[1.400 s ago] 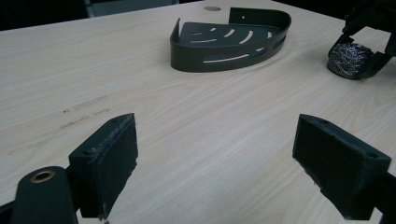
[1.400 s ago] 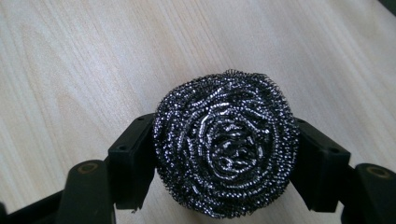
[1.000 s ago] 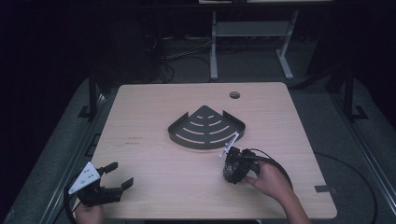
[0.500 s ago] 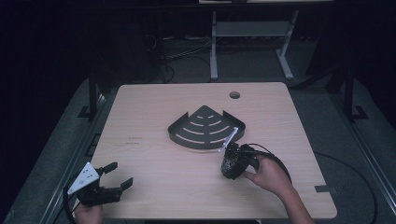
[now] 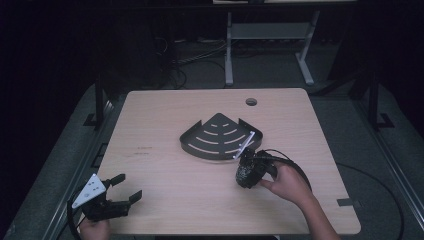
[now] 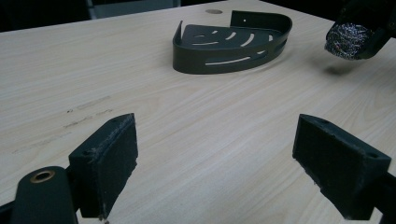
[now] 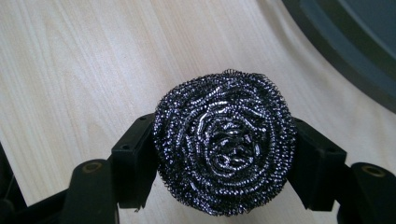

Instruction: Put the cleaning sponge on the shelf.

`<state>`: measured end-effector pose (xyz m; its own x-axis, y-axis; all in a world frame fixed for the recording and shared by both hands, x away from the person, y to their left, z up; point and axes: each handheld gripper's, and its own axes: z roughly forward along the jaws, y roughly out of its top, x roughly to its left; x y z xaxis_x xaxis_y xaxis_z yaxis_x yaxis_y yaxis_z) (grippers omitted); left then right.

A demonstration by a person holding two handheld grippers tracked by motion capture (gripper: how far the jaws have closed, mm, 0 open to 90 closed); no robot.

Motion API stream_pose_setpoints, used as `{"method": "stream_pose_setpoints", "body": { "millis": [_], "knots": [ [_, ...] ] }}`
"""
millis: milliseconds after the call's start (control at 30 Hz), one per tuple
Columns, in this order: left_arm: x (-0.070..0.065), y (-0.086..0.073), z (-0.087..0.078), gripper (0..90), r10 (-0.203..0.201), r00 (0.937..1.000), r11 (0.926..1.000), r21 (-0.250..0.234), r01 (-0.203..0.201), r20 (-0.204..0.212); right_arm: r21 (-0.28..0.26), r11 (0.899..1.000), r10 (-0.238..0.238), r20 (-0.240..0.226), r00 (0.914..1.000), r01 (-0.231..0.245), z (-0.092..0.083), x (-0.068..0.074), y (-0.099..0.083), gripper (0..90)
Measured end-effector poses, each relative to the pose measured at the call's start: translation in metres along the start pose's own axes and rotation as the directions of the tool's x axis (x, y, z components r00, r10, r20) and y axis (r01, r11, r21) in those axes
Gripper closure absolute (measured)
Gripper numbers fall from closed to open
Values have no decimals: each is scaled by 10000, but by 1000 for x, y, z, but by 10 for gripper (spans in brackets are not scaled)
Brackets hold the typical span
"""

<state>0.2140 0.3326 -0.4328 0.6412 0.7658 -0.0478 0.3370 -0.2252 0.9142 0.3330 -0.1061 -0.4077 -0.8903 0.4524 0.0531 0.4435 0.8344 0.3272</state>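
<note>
Step in hand, as judged: carrying a steel-wool scourer (image 7: 225, 148) toward the black corner shelf tray (image 5: 218, 136). The right gripper (image 5: 247, 174) is clamped on the scourer, one black pad pressing each side of the ball; in the right gripper view it sits centre frame over bare wood, with the tray's dark rim at the upper right. In the high view the scourer hangs just below and right of the tray's lower right corner, near it but apart. In the left gripper view it shows at the upper right (image 6: 348, 41), lifted off the table (image 5: 165, 115), with a faint shadow beneath.

Left gripper (image 5: 111, 196) rests at the lower left of the high view, jaws spread wide with nothing between them, well apart from the tray.

Next move, as judged: lift clear of the tray's raised wall, travel up-left in the frame, lower over the slotted floor, release.

Surroundings: a small round hole (image 5: 251, 101) in the tabletop above the tray; faint scuff marks (image 5: 144, 150) to its left. A pale strip (image 5: 246, 143) lies along the tray's right wall, between scourer and tray floor; what it is I cannot tell. The trailing cable (image 5: 292, 167) loops by the right hand.
</note>
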Motion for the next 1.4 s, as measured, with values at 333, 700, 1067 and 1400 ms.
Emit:
{"method": "stream_pose_setpoints", "body": {
  "millis": [333,700,1067,1400],
  "knots": [
    [0,0,0,133,-13,10000,10000,-7,13,-8,-71,10000,-41,-5,10000,41,-9,-3,7,321],
    [1,0,-1,133,-41,10000,10000,-24,41,-14,-127,9999,-52,-66,10000,52,-16,-7,16,321],
    [2,0,-1,133,-36,10000,10000,-34,35,-42,-212,9997,-129,-81,9999,128,-23,-12,25,321],
    [2,0,-1,133,-55,10000,10000,-66,54,-39,-354,9993,-138,-227,9996,130,-29,-16,34,321]
  ]
}}
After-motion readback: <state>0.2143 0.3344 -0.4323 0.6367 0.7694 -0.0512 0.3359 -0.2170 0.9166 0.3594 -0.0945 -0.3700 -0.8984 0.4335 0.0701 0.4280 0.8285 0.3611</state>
